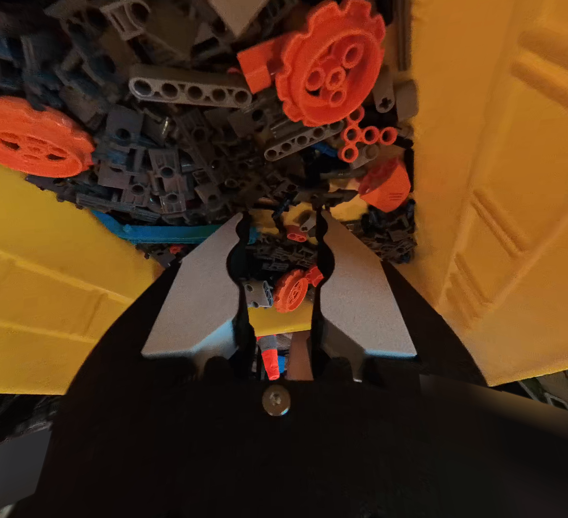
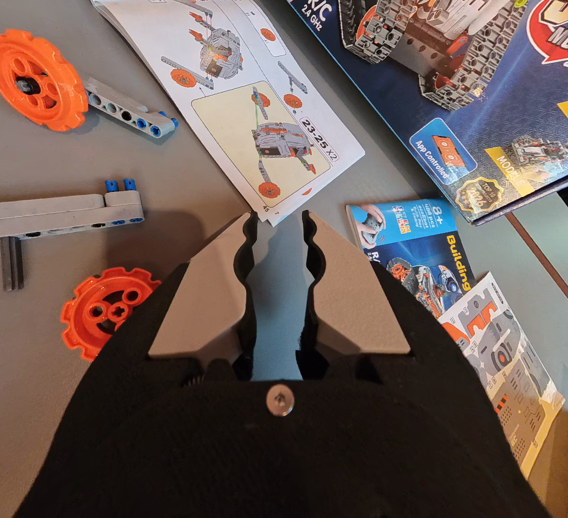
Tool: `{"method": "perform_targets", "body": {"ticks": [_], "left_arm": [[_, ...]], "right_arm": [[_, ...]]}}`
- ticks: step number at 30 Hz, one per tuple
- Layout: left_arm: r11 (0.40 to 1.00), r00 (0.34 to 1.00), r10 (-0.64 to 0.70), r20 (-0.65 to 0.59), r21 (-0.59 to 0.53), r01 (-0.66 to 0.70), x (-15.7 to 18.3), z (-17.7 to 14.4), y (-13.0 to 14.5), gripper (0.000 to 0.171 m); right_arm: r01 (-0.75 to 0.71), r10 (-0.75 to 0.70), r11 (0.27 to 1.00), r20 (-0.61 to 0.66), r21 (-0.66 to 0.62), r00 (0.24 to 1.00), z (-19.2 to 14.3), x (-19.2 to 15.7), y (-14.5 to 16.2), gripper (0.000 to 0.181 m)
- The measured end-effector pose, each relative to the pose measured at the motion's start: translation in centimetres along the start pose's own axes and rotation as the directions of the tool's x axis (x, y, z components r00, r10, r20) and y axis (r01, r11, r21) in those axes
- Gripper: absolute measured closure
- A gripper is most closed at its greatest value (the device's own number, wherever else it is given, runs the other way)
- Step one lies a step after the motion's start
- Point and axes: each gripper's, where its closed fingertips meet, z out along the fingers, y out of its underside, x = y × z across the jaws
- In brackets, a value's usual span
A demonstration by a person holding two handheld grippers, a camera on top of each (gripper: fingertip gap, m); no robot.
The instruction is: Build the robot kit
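Left gripper (image 1: 281,217) parted, empty, above yellow bin (image 1: 491,134); small orange wheel (image 1: 290,289) between fingers, untouched. Right gripper (image 2: 279,217) parted, empty, near booklet (image 2: 246,103).

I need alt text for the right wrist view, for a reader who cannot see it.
The open, empty right gripper hovers over a grey table, its tips near the corner of an open instruction booklet. To the left lie orange gear wheels and grey beams with blue pins; a toy box sits upper right.
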Motion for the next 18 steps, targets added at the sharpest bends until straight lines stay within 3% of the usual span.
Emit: {"method": "perform_targets", "body": {"ticks": [6,13,16,18], "left_arm": [[0.999,0.999,-0.035,-0.013,0.015,0.035,-1.3,-0.3,0.5,0.148],[0.995,0.995,-0.094,-0.012,0.028,0.094,-3.1,-0.5,0.8,0.154],[0.998,0.997,-0.053,-0.062,0.013,0.054,-1.8,-0.2,1.1,0.138],[1.000,0.999,-0.015,-0.032,-0.012,0.015,-1.5,0.1,1.1,0.135]], "right_arm": [[-0.005,0.005,1.000,0.001,0.002,1.000,0.0,0.0,0.0,0.153],[-0.002,0.002,1.000,0.000,0.002,1.000,0.0,0.0,0.0,0.153],[0.001,-0.001,1.000,-0.002,0.001,1.000,0.0,0.0,0.0,0.153],[0.003,-0.003,1.000,-0.002,0.000,1.000,0.0,0.0,0.0,0.153]]}}
